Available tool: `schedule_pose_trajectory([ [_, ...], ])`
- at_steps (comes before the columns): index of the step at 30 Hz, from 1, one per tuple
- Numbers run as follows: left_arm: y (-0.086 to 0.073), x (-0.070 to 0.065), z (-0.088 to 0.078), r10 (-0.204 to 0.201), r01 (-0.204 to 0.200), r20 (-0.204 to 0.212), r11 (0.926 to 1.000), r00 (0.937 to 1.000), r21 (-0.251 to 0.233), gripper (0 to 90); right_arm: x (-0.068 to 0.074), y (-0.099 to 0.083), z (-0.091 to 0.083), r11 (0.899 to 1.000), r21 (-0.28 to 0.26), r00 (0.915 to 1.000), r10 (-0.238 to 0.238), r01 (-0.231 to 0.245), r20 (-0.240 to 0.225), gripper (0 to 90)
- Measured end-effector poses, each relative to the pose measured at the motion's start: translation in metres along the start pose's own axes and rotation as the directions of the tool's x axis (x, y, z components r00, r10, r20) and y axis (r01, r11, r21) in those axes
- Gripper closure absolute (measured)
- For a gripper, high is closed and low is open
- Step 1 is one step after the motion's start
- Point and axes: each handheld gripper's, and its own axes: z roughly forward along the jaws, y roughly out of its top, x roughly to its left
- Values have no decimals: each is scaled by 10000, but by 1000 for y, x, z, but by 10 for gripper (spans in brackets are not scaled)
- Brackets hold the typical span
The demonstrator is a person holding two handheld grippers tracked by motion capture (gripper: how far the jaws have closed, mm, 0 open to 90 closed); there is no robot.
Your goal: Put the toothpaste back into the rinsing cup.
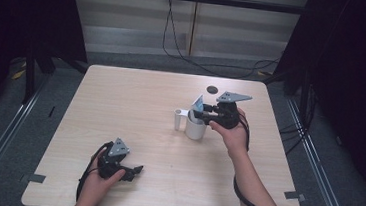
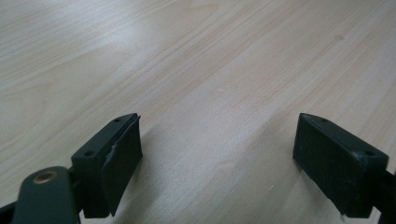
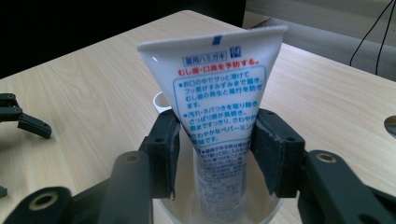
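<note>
- Tube (image 3: pixel 219 93) standing in the cup (image 1: pixel 194 129), crimped end up, printed side toward the right gripper view; lower end sunk below the rim.
- Cup upright on the table (image 1: pixel 135 104), toward 2 o'clock from the table's middle in the high view; short white piece (image 1: pixel 177 119) touching its side at 9 o'clock, handle or separate item impossible to tell.
- Right gripper (image 3: pixel 215 135) reaching in from 5 o'clock, held just above the cup, jaws at a middling gap with one pad (image 3: pixel 163 144) on each side of the tube.
- Pads right at the tube's edges, no visible squeeze in the plastic; whether pressing or only brushing, cannot tell.
- Left gripper (image 1: pixel 132 171) well apart at 7 o'clock near the table's front edge, low over bare wood; jaws spread wide, nothing between them in the left gripper view (image 2: pixel 217 144).
- Judged done: tube placed into the cup and seemingly resting there on its own weight, leaning slightly toward 11 o'clock.
- Judged left: full release of the tube, then lifting the right gripper clear toward 5 o'clock without dragging the wide crimped end.
- Risk worth watching: tall tube in a light cup, so a snagged pad could tip both.
</note>
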Motion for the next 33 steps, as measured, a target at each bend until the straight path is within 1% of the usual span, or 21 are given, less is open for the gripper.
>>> schedule_pose_trajectory([
  [3, 0, 0, 0, 6, -6, -2, 10000, 10000, 3, 153, 1, 1, 0, 9998, 171, 9999, -113, 112, 71, 510],
  [4, 0, 0, 0, 2, -2, 4, 10000, 10000, -20, 152, 0, 0, -2, 9998, -212, 9998, -36, 31, -213, 620],
  [5, 0, 0, 0, 4, -4, -3, 10000, 10000, 3, 152, 0, 1, -4, 9975, -669, 9990, 193, -219, -397, 607],
  [6, 0, 0, 0, 10, -10, 1, 10000, 10000, -13, 152, -1, 4, -7, 9935, -1028, 9980, 455, -498, -439, 603],
  [7, 0, 0, 0, 9, -9, -3, 10000, 10000, 1, 152, -1, 7, -10, 9926, -1115, 9984, 451, -485, -331, 579],
  [8, 0, 0, 0, 11, -11, 0, 10000, 10000, -14, 152, 0, 11, -11, 9955, -899, 9993, 281, -302, -249, 545],
  [11, 0, 0, 0, 14, -14, -2, 10000, 10000, -14, 152, 1, 16, -13, 9987, -502, 9999, -35, 27, -153, 526],
  [17, 0, 0, 0, 15, -15, -3, 10000, 10000, -14, 152, -1, 10, -13, 9998, -190, 9999, 100, -102, -62, 475],
  [18, 0, 0, 0, 15, -15, 0, 10000, 10000, -9, 152, -2, 9, -13, 9998, -175, 9999, 113, -113, -1, 469],
  [20, 0, 0, 0, 9, -9, -1, 10000, 10000, -16, 152, -3, 7, -13, 9993, -257, 9996, 265, -266, -64, 449],
  [23, 0, 0, 0, 14, -14, -1, 10000, 10000, -13, 152, -2, 6, -14, 9996, -234, 9999, 145, -147, -69, 417],
  [25, 0, 0, 0, 13, -13, -2, 10000, 10000, -14, 152, -1, 6, -13, 9999, -90, 10000, 52, -52, -18, 381],
  [27, 0, 0, 0, 14, -14, -1, 10000, 10000, -16, 152, 0, 6, -14, 9999, -42, 9999, 100, -100, -65, 347],
  [33, 0, 0, 0, 19, -19, -5, 10000, 10000, -19, 152, 3, 6, -13, 9995, 310, 10000, -58, 58, 1, 272],
])
